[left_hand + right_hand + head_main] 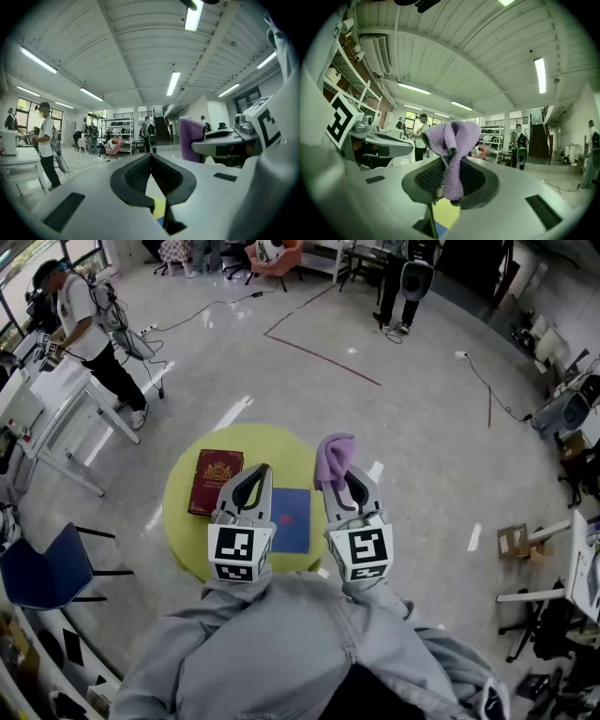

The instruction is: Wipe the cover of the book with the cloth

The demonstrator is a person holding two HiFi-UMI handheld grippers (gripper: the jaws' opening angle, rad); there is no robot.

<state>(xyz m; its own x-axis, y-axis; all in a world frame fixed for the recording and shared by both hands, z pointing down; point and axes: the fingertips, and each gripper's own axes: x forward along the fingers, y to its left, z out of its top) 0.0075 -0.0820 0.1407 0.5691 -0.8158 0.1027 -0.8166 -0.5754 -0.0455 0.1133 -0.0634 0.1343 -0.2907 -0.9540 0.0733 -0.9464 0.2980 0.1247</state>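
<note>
The round yellow desk [180, 538] is sitting low in the head view. On it the red book [215, 481] is lying closed, cover up, at about ten o'clock from the desk's middle, with its long axis running roughly twelve to six. A blue sheet [292, 521] is lying flat near the middle, at about four o'clock from the book and apart from it. The left tool [262, 470] is hanging over the gap between book and sheet; its jaws are meeting at the tips and gripping nothing. The right tool [348, 478] is hanging over the desk's three o'clock edge, its jaws pinching the purple cloth [334, 457], which is bunching up and flopping over the tips. Both gripper views are looking out level across the room, so the tools are probably riding above the desk, neither touching the book. From the cloth the book is lying at about nine o'clock, beyond the left tool, which is the nearer of the two. The wipe is not yet begun, and the right tool is likely needing to carry the cloth leftward and down onto the cover.
</note>
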